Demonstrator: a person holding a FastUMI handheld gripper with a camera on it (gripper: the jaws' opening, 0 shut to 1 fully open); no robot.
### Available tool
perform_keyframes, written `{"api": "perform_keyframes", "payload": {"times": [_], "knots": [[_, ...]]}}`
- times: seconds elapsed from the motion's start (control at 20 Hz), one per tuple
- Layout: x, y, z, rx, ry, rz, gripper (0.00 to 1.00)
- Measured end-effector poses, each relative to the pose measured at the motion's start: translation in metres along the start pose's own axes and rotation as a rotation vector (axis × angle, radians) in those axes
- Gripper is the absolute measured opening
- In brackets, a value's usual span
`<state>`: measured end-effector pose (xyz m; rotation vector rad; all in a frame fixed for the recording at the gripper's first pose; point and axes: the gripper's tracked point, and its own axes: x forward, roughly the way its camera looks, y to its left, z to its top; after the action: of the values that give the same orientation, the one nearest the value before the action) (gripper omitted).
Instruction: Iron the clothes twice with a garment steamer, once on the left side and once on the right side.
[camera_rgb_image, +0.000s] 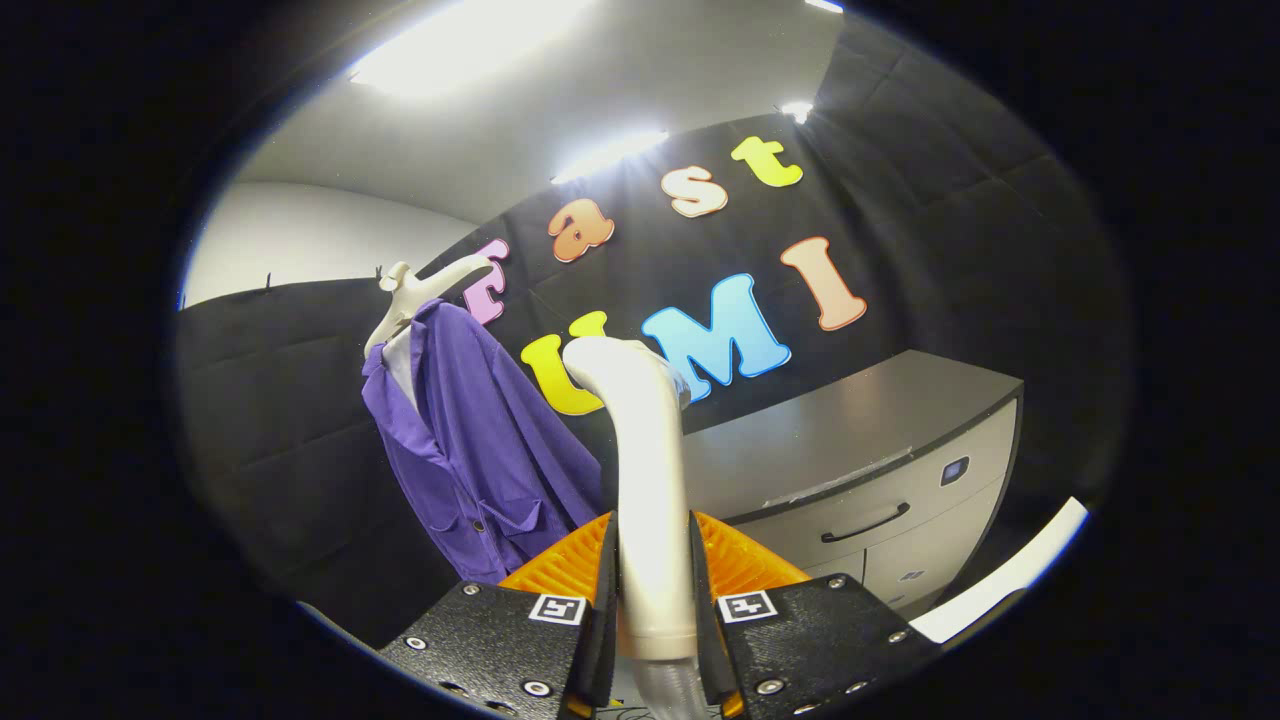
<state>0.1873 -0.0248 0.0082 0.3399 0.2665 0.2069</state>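
The tongs (652, 590) clamp the garment steamer (645, 480) between both fingers; the purple jacket (470, 440) hangs beyond them, leftward, on a hanger (420, 290).

One steamer (640, 450), one shirt (470, 440) (purple), one cabinet (880, 470).

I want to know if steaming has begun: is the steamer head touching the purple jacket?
Apart. In the gripper view the steamer, clamped in the claw, rises beside the purple jacket, with black wall showing between them.
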Motion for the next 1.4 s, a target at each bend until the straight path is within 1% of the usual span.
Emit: {"api": "perform_keyframes", "payload": {"times": [0.25,0.4,0.6,0.75,1.0,1.4], "knots": [[-0.036,0.031,-0.014,-0.081,-0.071,-0.030,0.34],[-0.051,0.052,-0.026,-0.149,-0.100,-0.030,0.34],[-0.070,0.079,-0.040,-0.173,-0.123,-0.018,0.34],[-0.076,0.092,-0.037,-0.194,-0.157,-0.012,0.34],[-0.071,0.114,-0.018,-0.221,-0.204,0.006,0.33],[-0.028,0.160,0.036,-0.261,-0.290,0.078,0.33]]}}
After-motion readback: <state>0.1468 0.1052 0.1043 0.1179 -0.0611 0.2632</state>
